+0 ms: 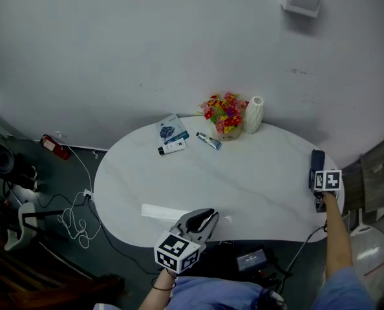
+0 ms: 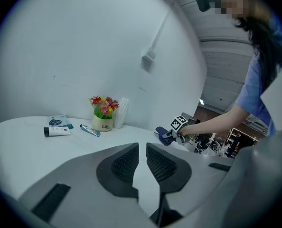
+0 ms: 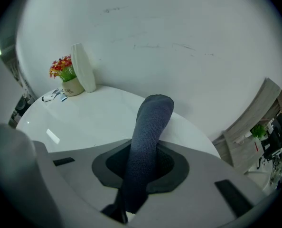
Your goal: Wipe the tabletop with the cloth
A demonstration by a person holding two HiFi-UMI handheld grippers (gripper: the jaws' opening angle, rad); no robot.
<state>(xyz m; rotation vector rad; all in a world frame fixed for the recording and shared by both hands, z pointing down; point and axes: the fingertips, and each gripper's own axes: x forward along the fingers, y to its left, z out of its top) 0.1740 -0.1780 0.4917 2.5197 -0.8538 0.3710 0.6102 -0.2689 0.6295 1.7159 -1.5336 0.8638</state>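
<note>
A dark blue cloth (image 1: pixel 318 162) sticks out over the right edge of the white oval table (image 1: pixel 263 166). My right gripper (image 1: pixel 319 175) is shut on it. In the right gripper view the cloth (image 3: pixel 150 132) rises from between the jaws of the right gripper (image 3: pixel 143 164) and droops forward over the tabletop (image 3: pixel 93 118). My left gripper (image 1: pixel 205 219) hovers over the near table edge, jaws together with nothing between them. In the left gripper view the left gripper (image 2: pixel 142 163) points across the table toward the cloth (image 2: pixel 162 136) and the right gripper (image 2: pixel 172 136).
At the far side of the table stand a pot of flowers (image 1: pixel 224 115) and a white vase (image 1: pixel 253 113). A book (image 1: pixel 172 131) and two tubes (image 1: pixel 209 141) lie next to them. Cables (image 1: pixel 75 218) trail on the floor at left. A dark device (image 1: pixel 251 259) sits below the near edge.
</note>
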